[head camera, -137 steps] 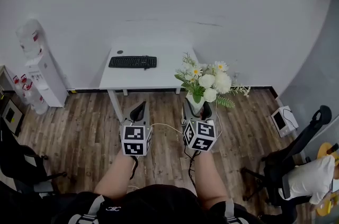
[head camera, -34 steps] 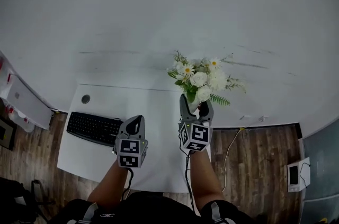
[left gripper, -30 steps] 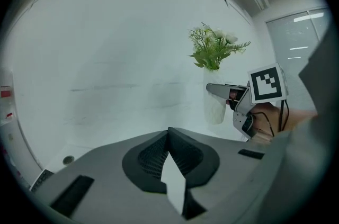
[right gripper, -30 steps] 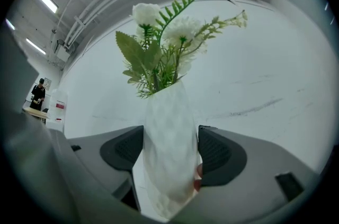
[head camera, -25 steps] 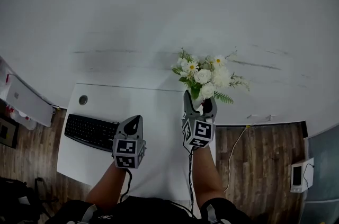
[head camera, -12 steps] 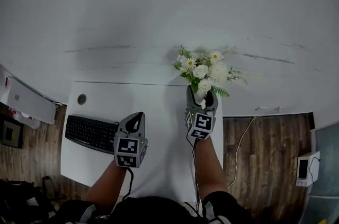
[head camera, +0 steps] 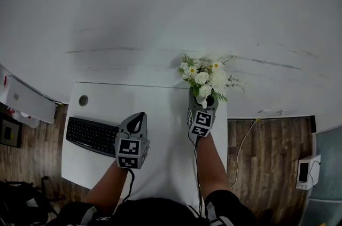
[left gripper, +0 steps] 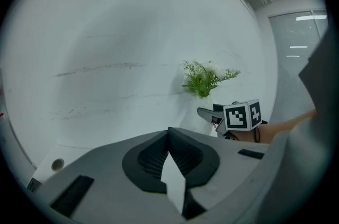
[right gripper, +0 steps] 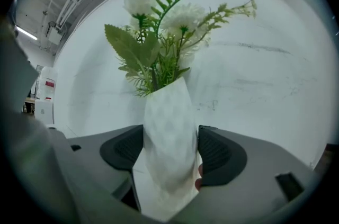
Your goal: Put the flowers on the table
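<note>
**Right gripper** [right gripper: 169, 148] was clenched on the white vase [right gripper: 167, 122], one pad against each flank. The vase stood upright between the jaws, and the flowers [head camera: 206, 76] fanned out at 12 o'clock above them.

**Left gripper** [head camera: 139, 119] was closed on nothing, its pads meeting at the tips. It hovered at 9 o'clock of the right one, well apart from the vase.

**Surroundings.** Beneath both lay the white table [head camera: 160, 113]. The vase was over its 1 o'clock corner, near the wall-side edge. The keyboard [head camera: 92, 135] lay at 9 o'clock of the left gripper, and a round cable port [head camera: 83, 100] at 10 o'clock.

**Change.** A few seconds before, the person had stood on the wooden floor, away from the table, and had since walked up to it. In the last second the right gripper had carried the vase further toward that far corner and apparently lower. Whether the base already touched the tabletop could not be told.

**Task.** On this evidence, transport was all but finished. Setting the vase down and releasing it remained.
</note>
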A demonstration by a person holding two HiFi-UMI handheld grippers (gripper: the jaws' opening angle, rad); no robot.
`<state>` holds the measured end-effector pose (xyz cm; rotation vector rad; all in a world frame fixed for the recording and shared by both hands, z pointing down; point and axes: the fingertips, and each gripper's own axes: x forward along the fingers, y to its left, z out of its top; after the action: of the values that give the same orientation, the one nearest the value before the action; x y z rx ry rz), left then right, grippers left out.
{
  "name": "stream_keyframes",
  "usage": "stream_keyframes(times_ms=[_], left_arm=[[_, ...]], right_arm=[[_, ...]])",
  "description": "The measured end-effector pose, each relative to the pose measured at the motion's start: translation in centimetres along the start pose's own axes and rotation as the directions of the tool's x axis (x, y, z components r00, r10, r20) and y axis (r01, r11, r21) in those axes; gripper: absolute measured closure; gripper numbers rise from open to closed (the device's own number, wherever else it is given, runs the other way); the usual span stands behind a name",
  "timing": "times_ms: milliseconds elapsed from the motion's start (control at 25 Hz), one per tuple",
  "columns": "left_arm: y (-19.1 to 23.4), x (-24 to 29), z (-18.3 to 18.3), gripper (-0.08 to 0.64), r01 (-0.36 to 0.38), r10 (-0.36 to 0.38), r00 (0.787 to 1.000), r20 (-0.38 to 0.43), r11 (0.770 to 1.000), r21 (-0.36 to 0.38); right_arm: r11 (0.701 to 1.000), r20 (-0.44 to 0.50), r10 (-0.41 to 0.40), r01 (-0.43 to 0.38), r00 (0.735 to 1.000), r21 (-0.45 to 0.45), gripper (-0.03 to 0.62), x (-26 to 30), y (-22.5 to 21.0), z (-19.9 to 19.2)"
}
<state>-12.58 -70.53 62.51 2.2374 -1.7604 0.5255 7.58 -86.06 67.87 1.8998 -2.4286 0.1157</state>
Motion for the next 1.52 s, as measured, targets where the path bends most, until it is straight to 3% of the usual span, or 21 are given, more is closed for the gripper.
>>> stream_keyframes(times_ms=[480,640,800,880,960,1120,1520], left_arm=[[0.4,0.1,-1.2,0.558,0.002,-0.002,1.000,-0.030,1.000,0.000],[0.0,-0.3,-0.9,0.558,0.007,-0.007,1.000,-0.027,1.000,0.001],[-0.8,-1.2,-0.3,0.558,0.012,-0.012,1.000,-0.005,1.000,-0.006],[-1.4,-1.9,-0.1,0.558,0.016,-0.016,1.000,0.005,1.000,-0.011],[-2.0,-2.8,0.3,0.558,0.020,-0.020,1.000,0.017,1.000,-0.017],[-3.7,-5.0,1.3,0.558,0.026,-0.025,0.998,0.060,0.999,-0.024],[-10.4,-15.9,2.6,0.558,0.047,-0.045,0.984,0.170,0.999,-0.007]], right_arm=[[0.999,-0.029,-0.014,0.015,0.999,0.044,0.264,-0.5,0.3,-2.8],[0.997,-0.023,-0.002,0.004,1.000,0.081,0.198,-1.3,0.3,-2.3],[0.997,-0.018,-0.014,0.015,1.000,0.075,0.201,-3.4,0.1,-0.9],[0.998,-0.029,-0.008,0.010,1.000,0.060,0.232,-5.1,0.3,-0.3],[0.999,-0.033,-0.005,0.006,0.999,0.050,0.370,-7.1,0.4,0.6],[0.998,0.013,0.000,-0.001,1.000,0.059,0.576,-11.6,0.6,3.4],[0.997,0.063,0.058,-0.061,0.996,0.037,0.591,-26.5,2.2,10.8]])
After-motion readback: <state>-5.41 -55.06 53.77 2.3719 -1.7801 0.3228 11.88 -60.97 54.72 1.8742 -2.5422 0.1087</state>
